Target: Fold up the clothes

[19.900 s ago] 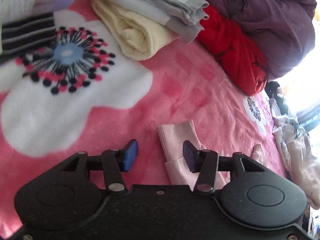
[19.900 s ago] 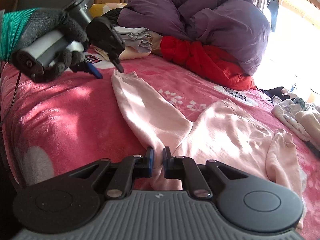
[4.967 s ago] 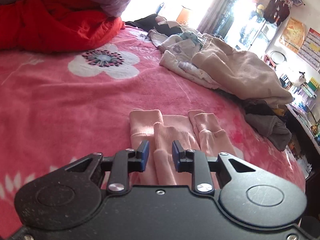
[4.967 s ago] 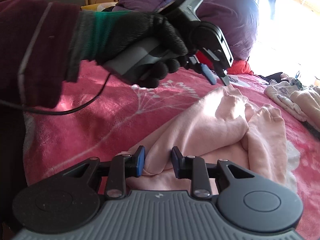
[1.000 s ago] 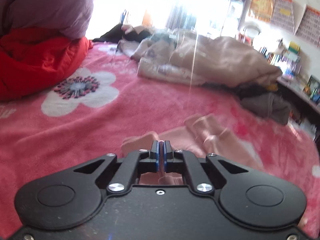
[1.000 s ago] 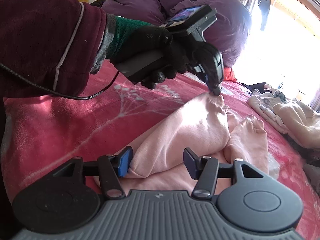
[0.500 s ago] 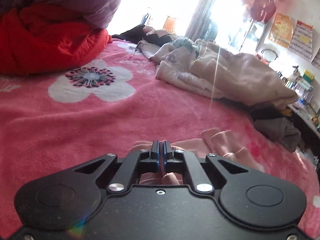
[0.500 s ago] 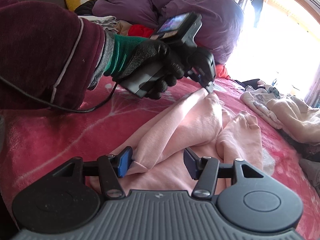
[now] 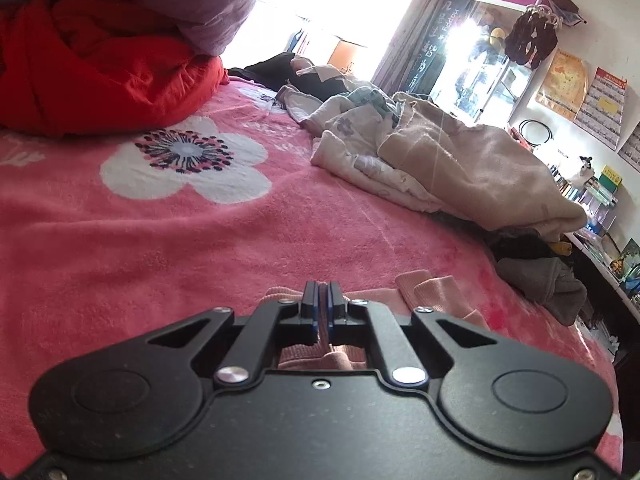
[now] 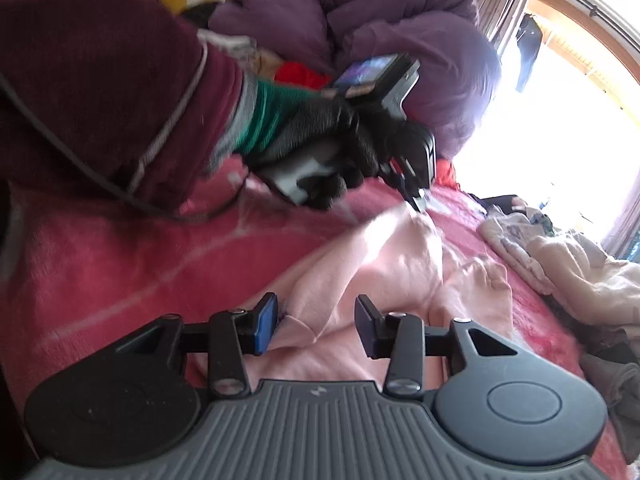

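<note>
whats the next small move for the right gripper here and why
Probably close the right gripper on the pale pink knit sweater: its jaws stand open with a fold corner of the cloth between them, while the left gripper is shut on the sweater's far edge. Both ends need holding before the fold can be carried over.

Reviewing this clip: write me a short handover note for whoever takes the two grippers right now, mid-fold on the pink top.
Left gripper: shut on the pink top, pinching an edge of it; the right wrist view shows that edge lifted off the pink blanket.
Right gripper: open, a bunched fold of the top lying between its fingers, not clamped.
Done: both sleeve cuffs lie side by side on the top.
Left: carry the pinched edge over to finish the fold, then smooth it. An unfolded heap of clothes waits farther along the bed.
</note>
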Available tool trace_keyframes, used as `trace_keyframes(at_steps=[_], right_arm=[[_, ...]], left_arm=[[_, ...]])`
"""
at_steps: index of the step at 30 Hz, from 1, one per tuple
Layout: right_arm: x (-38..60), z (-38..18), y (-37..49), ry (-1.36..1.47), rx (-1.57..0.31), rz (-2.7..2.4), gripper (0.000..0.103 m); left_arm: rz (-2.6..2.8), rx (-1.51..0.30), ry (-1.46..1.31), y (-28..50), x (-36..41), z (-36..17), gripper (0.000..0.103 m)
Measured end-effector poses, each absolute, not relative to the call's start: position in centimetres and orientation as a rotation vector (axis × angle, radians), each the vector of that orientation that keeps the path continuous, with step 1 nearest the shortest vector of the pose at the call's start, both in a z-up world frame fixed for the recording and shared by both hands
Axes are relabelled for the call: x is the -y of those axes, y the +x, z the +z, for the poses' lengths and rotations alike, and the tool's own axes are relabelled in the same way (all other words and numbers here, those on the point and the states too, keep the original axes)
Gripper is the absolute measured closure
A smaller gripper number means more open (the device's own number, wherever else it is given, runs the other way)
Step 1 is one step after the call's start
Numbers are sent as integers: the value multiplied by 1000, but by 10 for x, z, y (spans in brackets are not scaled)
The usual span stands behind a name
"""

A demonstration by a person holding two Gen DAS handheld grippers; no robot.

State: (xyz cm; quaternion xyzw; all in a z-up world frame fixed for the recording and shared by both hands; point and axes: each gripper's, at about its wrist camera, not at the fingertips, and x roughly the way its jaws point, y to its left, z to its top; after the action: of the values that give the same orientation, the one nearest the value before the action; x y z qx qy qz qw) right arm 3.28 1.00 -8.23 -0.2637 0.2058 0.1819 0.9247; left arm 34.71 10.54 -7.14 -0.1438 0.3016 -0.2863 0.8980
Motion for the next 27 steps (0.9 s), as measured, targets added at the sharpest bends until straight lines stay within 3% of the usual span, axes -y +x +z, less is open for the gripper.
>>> trace_keyframes(at_steps=[9,10,12,13,21,23,25,27], right_arm=[[-17,-87,36,-623,-428,362,56],[-18,-88,36,-627,-431,362,56],[-17,-85,34,-608,-425,369,52],[-16,-83,33,-602,-419,372,49],[-23,-83,27,-620,-402,383,47],[-24,-84,25,-620,-415,379,48],[-23,-84,28,-605,-426,377,48],[-21,-84,28,-603,-422,370,48]], left_arm=[[-575,-696,-255,350,-109,-78,100],[-584,-707,-273,350,-112,-77,98],[-592,-712,-286,349,-117,-73,80],[-597,-715,-292,348,-119,-71,77],[-638,-734,-283,342,-120,-63,75],[-645,-737,-237,341,-109,-66,75],[-640,-712,-172,337,-100,-66,101],[-630,-660,-170,334,-99,-64,101]])
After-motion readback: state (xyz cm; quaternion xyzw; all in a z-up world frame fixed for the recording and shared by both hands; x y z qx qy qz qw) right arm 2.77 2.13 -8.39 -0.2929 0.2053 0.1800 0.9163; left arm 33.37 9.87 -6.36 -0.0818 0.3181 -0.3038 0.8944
